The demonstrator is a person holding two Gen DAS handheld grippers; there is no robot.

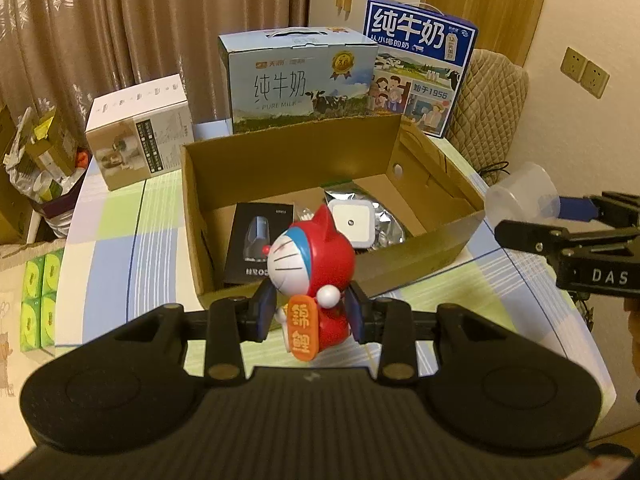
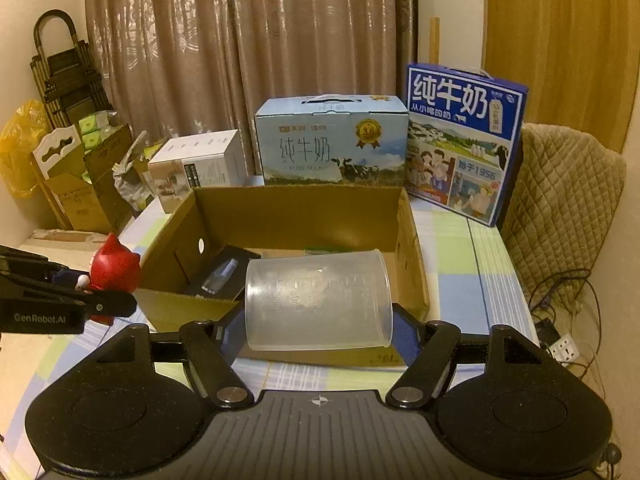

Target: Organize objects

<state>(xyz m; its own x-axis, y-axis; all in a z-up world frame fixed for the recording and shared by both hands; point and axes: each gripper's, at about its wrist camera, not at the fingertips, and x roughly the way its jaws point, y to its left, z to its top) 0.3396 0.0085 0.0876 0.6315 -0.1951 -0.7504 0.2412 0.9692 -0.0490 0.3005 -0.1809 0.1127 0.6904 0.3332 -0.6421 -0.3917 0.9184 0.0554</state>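
- The left tool (image 1: pixel 311 312) pinches a red cat figurine (image 1: pixel 316 276) by its sides; the figurine stands upright, just before the near wall of the cardboard box (image 1: pixel 280 152).
- The box sits open on the checked worktop (image 1: pixel 116 216). It holds a black packet (image 1: pixel 256 240), a white square plug (image 1: pixel 352 222) and a silver foil bag (image 1: pixel 386 222).
- The right tool (image 2: pixel 318 334) grips a clear measuring cup (image 2: pixel 318 300) lying sideways, mouth to the right, over the box's near edge.
- Two milk cartons (image 2: pixel 332 140) stand behind the box.

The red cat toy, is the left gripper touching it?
Touching. In the left wrist view the left gripper has both blue pads pressed against the sides of the red cat toy, holding it.
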